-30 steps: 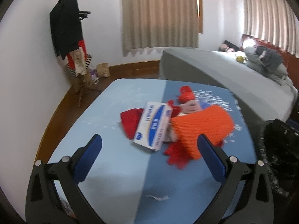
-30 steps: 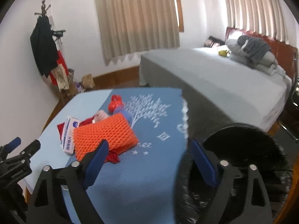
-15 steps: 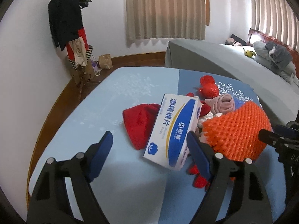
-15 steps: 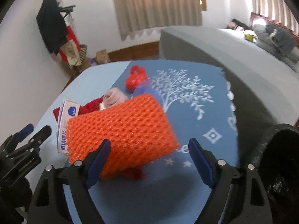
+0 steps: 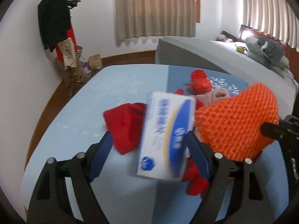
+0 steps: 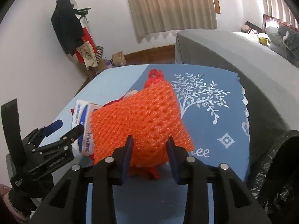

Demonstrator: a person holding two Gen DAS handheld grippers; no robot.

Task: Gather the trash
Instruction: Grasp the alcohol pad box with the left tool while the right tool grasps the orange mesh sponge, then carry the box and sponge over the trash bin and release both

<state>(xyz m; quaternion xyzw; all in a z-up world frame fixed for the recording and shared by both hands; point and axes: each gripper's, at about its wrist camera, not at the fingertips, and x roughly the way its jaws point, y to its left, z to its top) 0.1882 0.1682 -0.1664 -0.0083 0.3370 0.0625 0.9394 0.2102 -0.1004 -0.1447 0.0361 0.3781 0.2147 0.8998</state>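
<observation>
right claw (image 6: 149,149): blue pads just closed in and now clamped on the near end of the orange foam net (image 6: 138,119), which lies on the blue table (image 6: 214,130) atop red wrappers. left claw (image 5: 149,149): its jaws narrowed a moment ago and now stand apart around the white-and-blue box (image 5: 166,138), its right pad at the box's edge, its left pad clear of it beside the red bag (image 5: 125,123); the box is blurred and tilted against the net. black bin bag (image 6: 276,168) at the table's near right; grey bed (image 6: 233,52) far right.
</observation>
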